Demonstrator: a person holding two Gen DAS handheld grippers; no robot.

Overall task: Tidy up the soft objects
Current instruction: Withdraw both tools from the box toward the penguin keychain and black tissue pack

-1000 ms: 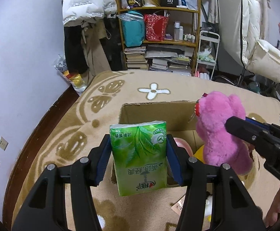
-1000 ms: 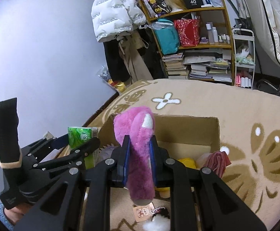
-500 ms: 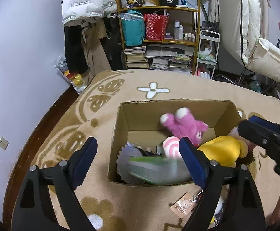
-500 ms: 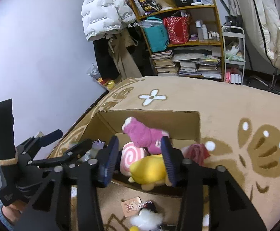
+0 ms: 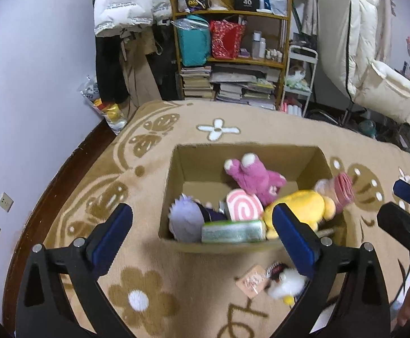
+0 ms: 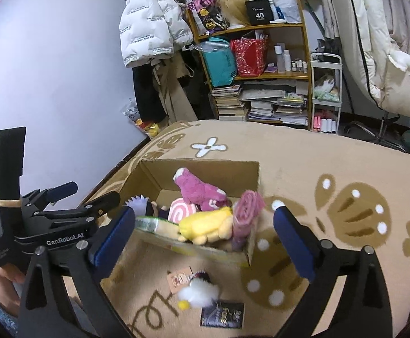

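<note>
Left wrist view: left gripper [image 5: 202, 233] jaws opening, empty; green tissue pack [image 5: 232, 231] lying in cardboard box [image 5: 174, 186] beside pink plush toy [image 5: 254, 176]. Right gripper [image 6: 203, 231] jaws opening, empty.

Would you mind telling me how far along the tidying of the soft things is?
Done: the pink plush bear, yellow plush toy and green tissue pack lie in the cardboard box. In hand: nothing; both left gripper and right gripper are opening, empty. Left: the white fluffy keychain on the rug.
</note>
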